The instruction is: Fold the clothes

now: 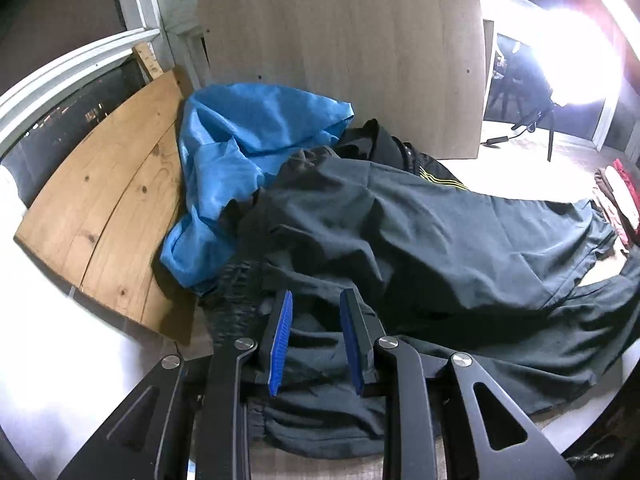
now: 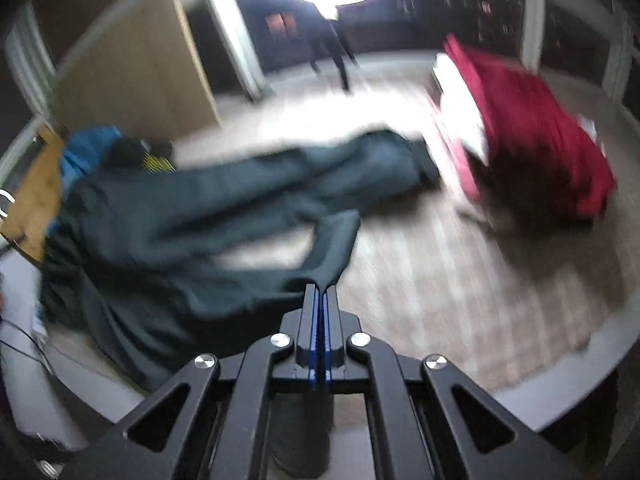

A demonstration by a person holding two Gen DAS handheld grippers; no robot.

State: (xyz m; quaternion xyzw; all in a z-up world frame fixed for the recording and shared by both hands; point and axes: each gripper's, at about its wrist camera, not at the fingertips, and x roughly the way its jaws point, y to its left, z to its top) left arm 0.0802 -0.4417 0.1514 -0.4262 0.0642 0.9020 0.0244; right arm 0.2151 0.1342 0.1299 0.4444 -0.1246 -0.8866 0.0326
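Trousers (image 1: 420, 224), dark and rumpled, sprawl across the floor (image 2: 460, 280) in both views, their upper end heaped against a blue garment (image 1: 248, 152) beside a wooden board (image 1: 108, 200); one leg runs off toward a red pile (image 2: 540, 128), the other trails toward the right tool (image 2: 320, 292); that tool has its pads together, pinched on the tip of that nearer leg, a thin flap of cloth rising just past the blue pads; the left tool (image 1: 316, 312) stands with its pads apart over the bunched waistband end, dark cloth lying under and between them, nothing pressed, so I call it empty for now; the right view is smeared with motion, so the exact bite on the hem is hard to read; risk number one, as I judge it: that bite looks shallow, and a quick pull could slide the hem out; risk two: the waist end is free, so dragging the leg may haul the whole heap along rather than fold it; risk three: the blue garment touches the trousers and could get swept into the fold.
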